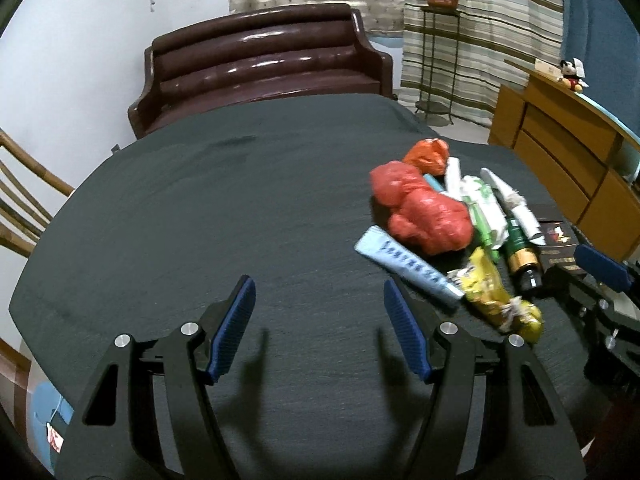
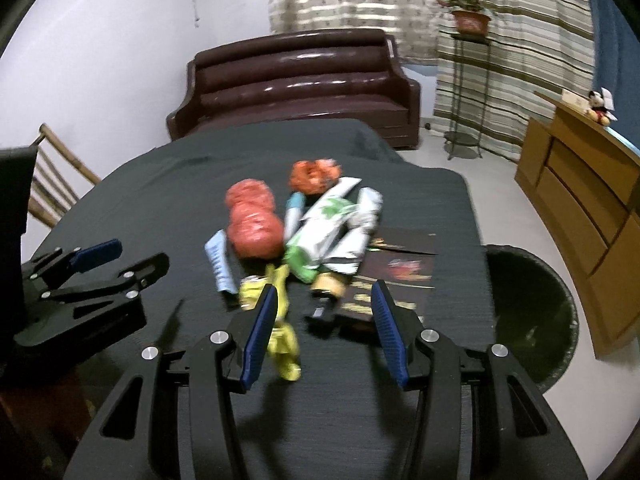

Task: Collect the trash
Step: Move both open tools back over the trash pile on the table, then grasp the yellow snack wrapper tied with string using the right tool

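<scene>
Yellow wrapper [image 2: 280, 320] — beside right gripper [image 2: 324, 332] jaws

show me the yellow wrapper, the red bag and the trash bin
yellow wrapper [image 1: 490, 288]: left wrist view, middle of its crinkled body
red bag [image 1: 424, 210]: left wrist view, centre of the bunched plastic
trash bin [image 2: 560, 300]: right wrist view, dark rim beside the table

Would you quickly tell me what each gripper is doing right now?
Left gripper: open, holding nothing, over bare tablecloth.
Right gripper: open, holding nothing, by the yellow wrapper.
</scene>
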Motion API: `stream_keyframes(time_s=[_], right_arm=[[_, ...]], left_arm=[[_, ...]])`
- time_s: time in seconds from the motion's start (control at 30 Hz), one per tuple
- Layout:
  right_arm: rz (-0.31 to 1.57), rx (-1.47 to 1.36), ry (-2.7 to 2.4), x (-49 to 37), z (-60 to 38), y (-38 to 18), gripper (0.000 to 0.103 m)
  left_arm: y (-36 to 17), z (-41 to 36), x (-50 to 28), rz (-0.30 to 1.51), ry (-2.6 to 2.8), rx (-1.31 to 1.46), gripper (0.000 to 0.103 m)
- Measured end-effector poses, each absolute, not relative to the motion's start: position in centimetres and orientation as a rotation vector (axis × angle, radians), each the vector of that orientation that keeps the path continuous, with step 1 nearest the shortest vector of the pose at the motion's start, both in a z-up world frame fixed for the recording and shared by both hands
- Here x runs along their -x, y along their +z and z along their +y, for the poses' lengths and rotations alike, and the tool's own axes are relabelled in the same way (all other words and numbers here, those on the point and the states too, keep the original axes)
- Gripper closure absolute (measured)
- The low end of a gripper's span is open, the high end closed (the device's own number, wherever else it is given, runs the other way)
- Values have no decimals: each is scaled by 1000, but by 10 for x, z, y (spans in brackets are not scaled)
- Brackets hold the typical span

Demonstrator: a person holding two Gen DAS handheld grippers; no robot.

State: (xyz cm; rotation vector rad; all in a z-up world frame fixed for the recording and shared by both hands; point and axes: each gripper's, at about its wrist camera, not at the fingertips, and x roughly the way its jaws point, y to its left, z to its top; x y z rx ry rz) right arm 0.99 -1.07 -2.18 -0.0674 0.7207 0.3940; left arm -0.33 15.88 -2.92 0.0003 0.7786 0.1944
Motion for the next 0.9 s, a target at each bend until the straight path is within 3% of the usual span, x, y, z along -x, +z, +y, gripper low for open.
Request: stream_keyframes(time_s=[0.57, 0.9], right_arm=[[805, 158, 446, -7, 32, -43, 66], [792, 155, 461, -1, 31, -40, 83]], left_arm=[[-37, 173, 4, 793, 187, 26, 38], [-37, 170, 2, 796, 179, 26, 38]])
